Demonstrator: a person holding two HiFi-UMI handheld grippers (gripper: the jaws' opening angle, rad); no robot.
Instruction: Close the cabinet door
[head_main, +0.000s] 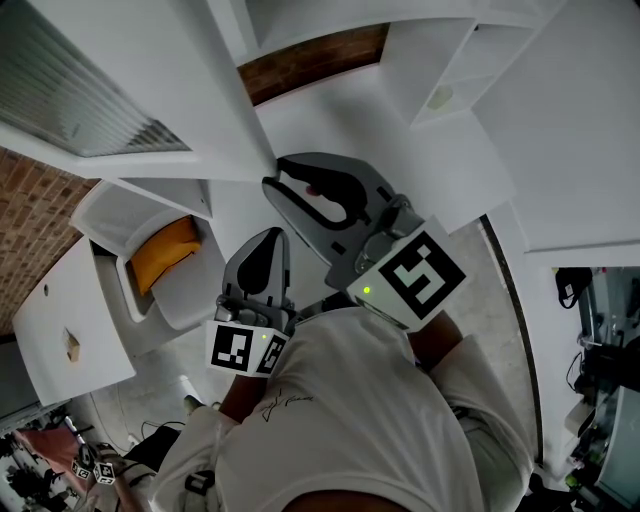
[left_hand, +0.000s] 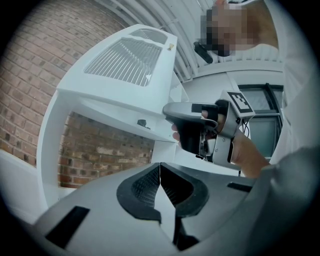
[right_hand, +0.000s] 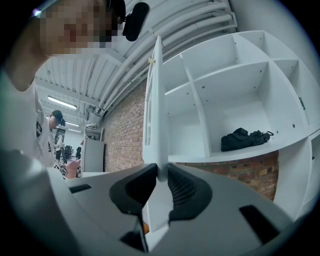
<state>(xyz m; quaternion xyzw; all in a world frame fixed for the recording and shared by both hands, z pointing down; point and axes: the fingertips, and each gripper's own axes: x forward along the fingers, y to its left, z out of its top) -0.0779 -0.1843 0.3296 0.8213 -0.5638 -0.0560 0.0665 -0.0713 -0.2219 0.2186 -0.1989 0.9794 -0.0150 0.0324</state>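
The white cabinet door (head_main: 190, 100), with a ribbed glass panel (head_main: 70, 95), stands open and edge-on toward me. My right gripper (head_main: 283, 182) is shut on the door's edge. In the right gripper view that edge (right_hand: 155, 100) runs straight down between the pads of my right gripper (right_hand: 161, 172). The left gripper view shows the door (left_hand: 130, 65) from below, with the right gripper (left_hand: 172, 112) clamped at its lower edge. My left gripper (head_main: 270, 238) hangs just below the right one, jaws shut on nothing, its pads touching in the view of the left gripper (left_hand: 160, 167).
The open white cabinet shelves (right_hand: 225, 100) hold a black bag (right_hand: 242, 139). Behind them is a brick wall (head_main: 30, 210). A white chair with an orange cushion (head_main: 165, 250) and a white table (head_main: 70, 320) stand below left. Another person (right_hand: 55, 125) stands far off.
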